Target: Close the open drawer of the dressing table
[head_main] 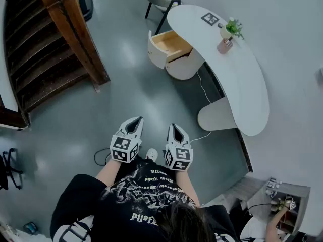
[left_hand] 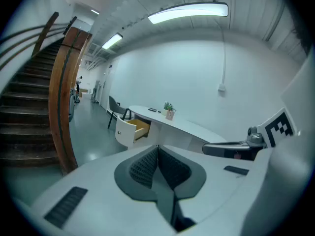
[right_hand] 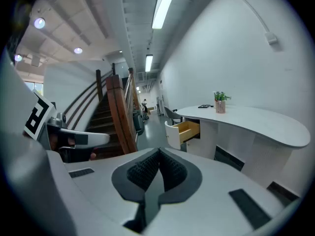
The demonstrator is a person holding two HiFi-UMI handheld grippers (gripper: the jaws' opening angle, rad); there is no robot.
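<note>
The white curved dressing table (head_main: 237,69) stands against the wall at upper right. Its drawer (head_main: 166,47) is pulled out, showing a pale wood inside and a white rounded front (head_main: 155,50). The drawer also shows in the left gripper view (left_hand: 132,130) and the right gripper view (right_hand: 184,131), far ahead. My left gripper (head_main: 134,125) and right gripper (head_main: 174,131) hang side by side in front of the person's body, well short of the table. Both are shut with nothing between the pads (left_hand: 157,168) (right_hand: 157,173).
A wooden staircase (head_main: 45,49) with a thick handrail rises at the left. A chair (head_main: 160,1) stands beyond the table's far end. A potted plant (head_main: 229,32) and a marker card (head_main: 210,18) sit on the tabletop. A white cable (head_main: 204,92) trails on the grey floor.
</note>
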